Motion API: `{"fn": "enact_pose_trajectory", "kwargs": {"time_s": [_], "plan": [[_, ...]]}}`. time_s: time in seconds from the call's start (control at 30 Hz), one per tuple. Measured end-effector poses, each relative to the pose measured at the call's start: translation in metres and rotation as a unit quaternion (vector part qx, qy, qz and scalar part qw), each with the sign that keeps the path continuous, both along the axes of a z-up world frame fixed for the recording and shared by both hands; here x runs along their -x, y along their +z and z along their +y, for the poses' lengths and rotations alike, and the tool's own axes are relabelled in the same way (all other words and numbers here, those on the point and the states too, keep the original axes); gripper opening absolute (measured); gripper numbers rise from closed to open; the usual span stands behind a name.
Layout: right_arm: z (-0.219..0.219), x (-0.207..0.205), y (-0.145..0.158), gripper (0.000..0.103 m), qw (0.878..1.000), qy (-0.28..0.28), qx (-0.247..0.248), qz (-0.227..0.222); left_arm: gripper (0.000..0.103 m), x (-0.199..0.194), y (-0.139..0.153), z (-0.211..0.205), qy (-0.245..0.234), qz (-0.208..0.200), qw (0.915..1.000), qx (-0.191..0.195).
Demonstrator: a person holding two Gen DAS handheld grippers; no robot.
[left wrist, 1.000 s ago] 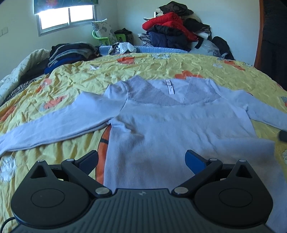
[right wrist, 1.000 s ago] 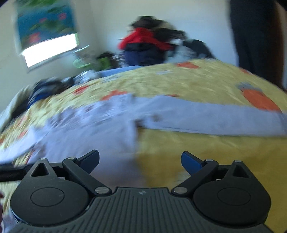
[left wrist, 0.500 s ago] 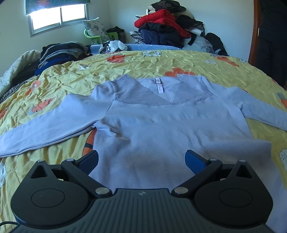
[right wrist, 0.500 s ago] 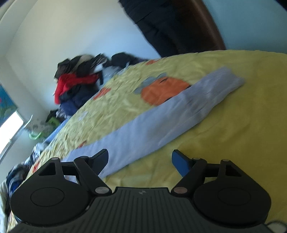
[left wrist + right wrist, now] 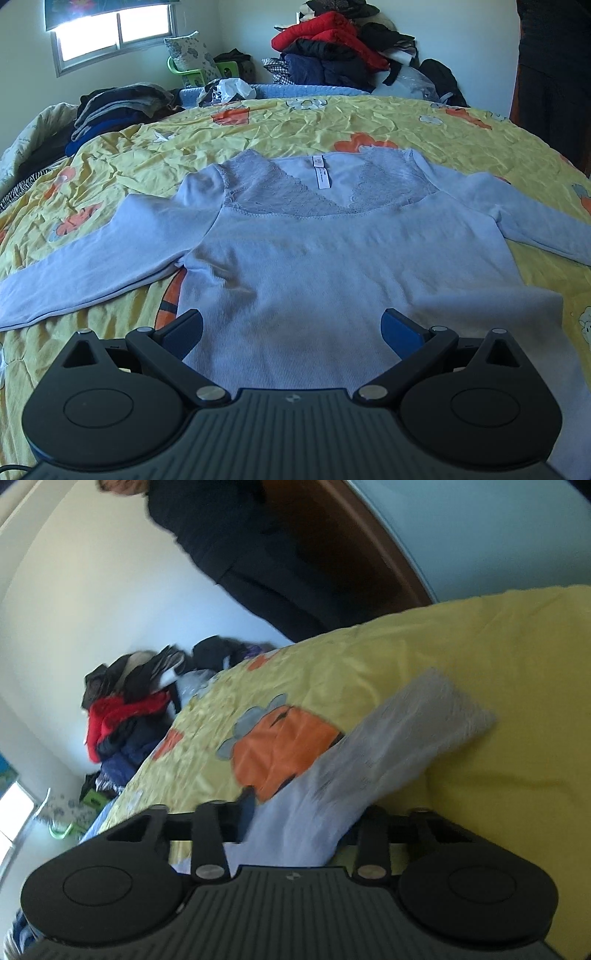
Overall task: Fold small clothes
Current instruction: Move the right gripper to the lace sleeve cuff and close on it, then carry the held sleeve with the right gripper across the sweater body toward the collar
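A pale blue long-sleeved top point(image 5: 332, 251) lies flat, front up, on the yellow bedspread point(image 5: 295, 122), with both sleeves spread out to the sides. My left gripper point(image 5: 291, 328) hovers open over the top's lower body, nothing between its blue fingers point(image 5: 399, 328). In the right wrist view the top's right sleeve point(image 5: 399, 731) runs from its cuff at the upper right down between the fingers. My right gripper point(image 5: 308, 816) is rolled to one side, and its jaws are closing around the sleeve, which fills the gap between them.
A heap of red and dark clothes point(image 5: 332, 48) stands against the far wall. Folded dark garments point(image 5: 118, 107) lie at the bed's far left, under a window point(image 5: 114, 33). A person in dark clothes point(image 5: 236, 554) stands by a brown door beyond the bed's right side.
My right gripper swung right from the top's body to the right sleeve, rolled over, and narrowed its jaws around it. The left gripper has barely moved and stays open.
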State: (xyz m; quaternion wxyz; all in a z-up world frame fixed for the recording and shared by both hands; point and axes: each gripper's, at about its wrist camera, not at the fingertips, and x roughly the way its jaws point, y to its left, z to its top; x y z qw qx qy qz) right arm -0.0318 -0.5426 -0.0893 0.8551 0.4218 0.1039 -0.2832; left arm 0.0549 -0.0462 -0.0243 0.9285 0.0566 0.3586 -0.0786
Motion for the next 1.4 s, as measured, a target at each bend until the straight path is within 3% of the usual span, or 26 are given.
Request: {"fn": "enact_pose_trajectory", "kwargs": {"time_s": [0.03, 0.17, 0.37, 0.6, 1.03, 1.4], "plan": [[-0.006, -0.002, -0.002, 0.022, 1.0, -0.002, -0.011, 0.0, 0.103, -0.001, 0.0, 0.0, 0.0, 0.0, 1.0, -0.001], [-0.019, -0.002, -0.009, 0.005, 0.999, -0.008, -0.044, -0.01, 0.103, -0.006, -0.002, 0.001, 0.002, 0.003, 1.0, -0.003], [0.002, -0.013, 0.011, 0.007, 1.0, 0.012, -0.025, -0.012, 0.103, -0.013, -0.002, 0.006, 0.012, 0.005, 0.9999, -0.006], [0.055, -0.051, 0.041, 0.007, 0.991, 0.125, -0.009, -0.043, 0.103, -0.016, -0.004, 0.014, 0.022, 0.012, 0.9997, 0.001], [0.162, -0.132, 0.048, 0.007, 0.966, 0.255, -0.028, -0.026, 0.103, -0.022, -0.006, 0.023, 0.045, 0.005, 0.9989, -0.011], [0.216, -0.166, 0.058, 0.007, 0.953, 0.301, -0.028, -0.011, 0.103, -0.026, -0.006, 0.032, 0.053, 0.001, 0.9986, -0.01]]}}
